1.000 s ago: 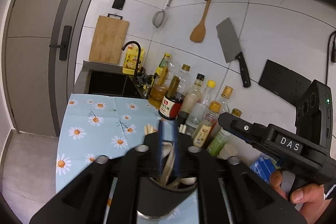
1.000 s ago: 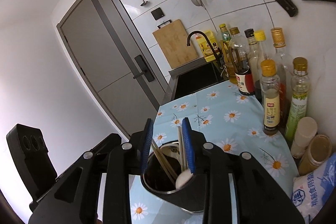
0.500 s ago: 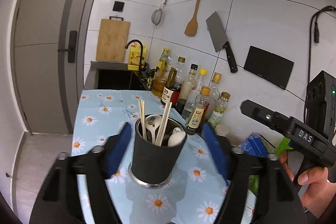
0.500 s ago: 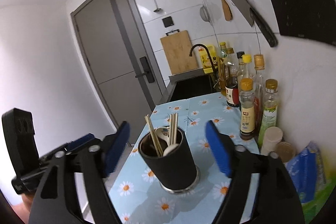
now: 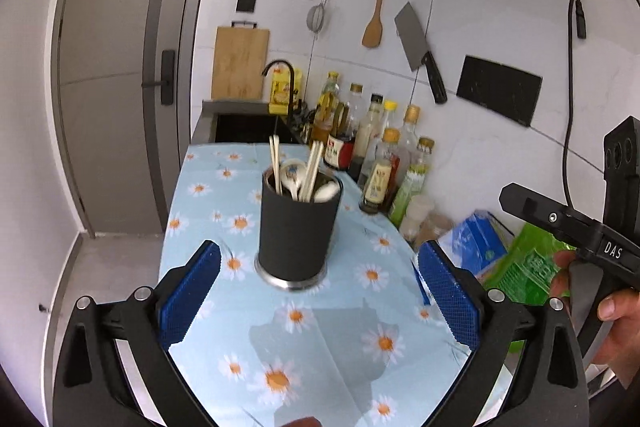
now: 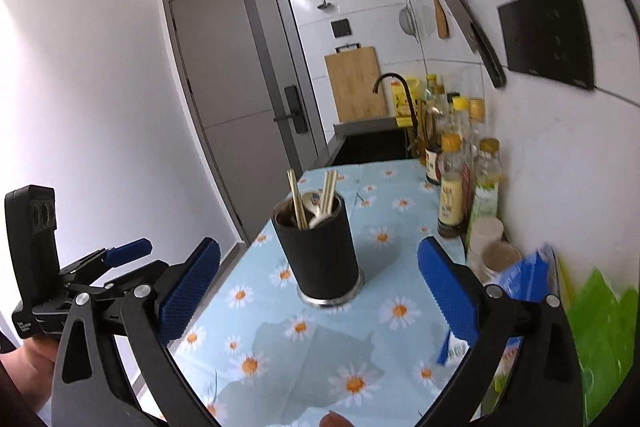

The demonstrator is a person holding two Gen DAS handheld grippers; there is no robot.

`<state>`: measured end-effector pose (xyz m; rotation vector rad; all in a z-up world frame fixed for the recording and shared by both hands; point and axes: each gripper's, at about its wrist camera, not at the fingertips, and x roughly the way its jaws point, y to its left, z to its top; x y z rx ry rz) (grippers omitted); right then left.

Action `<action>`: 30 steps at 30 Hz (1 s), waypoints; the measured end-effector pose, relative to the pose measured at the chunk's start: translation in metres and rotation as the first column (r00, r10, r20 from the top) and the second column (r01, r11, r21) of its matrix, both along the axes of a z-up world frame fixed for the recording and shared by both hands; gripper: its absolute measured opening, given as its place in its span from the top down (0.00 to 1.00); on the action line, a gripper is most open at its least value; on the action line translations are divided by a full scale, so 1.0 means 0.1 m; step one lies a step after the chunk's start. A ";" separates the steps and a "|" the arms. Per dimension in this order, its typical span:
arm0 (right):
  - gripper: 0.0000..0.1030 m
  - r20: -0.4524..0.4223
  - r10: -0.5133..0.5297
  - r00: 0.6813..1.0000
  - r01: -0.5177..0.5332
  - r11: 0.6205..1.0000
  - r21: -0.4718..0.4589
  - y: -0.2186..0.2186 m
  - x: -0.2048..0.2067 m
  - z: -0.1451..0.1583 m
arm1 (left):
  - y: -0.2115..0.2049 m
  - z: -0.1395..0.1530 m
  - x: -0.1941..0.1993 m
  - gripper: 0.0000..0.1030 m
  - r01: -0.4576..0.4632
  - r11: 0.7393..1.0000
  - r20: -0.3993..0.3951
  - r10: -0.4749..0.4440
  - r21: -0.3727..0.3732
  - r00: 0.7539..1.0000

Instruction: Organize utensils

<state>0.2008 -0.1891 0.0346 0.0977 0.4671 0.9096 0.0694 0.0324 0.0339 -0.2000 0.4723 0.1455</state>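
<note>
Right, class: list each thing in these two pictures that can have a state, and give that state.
Left gripper: jaws opening, nothing between them.
Right gripper: jaws opening, nothing between them.
Utensil holder: upright on tablecloth, holding chopsticks and spoons.
Door: closed.
Cleaver: hanging on wall.

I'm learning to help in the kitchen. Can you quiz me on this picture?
1. True or false: the black utensil holder lies on its side.
2. What stands in the holder beside the chopsticks? A) forks B) white spoons C) knives
3. Fill in: the left gripper and right gripper have jaws that are ____ with nothing between the pads.

Key:
1. False, it stands upright on the daisy tablecloth.
2. B, white spoons.
3. Opening, both clear of the holder.
</note>
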 end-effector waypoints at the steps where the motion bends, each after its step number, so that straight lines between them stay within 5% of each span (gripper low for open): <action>1: 0.05 0.001 0.009 1.000 -0.009 1.000 -0.002 -0.04 -0.03 -0.03 | -0.05 -0.04 -0.04 0.07 -0.003 1.000 -0.010 0.003 -0.001 1.000; 30: 0.05 -0.065 0.086 0.994 -0.091 0.991 -0.094 -0.34 -0.49 -0.62 | -0.67 -0.55 -0.42 0.06 -0.090 0.996 -0.142 0.090 0.004 0.986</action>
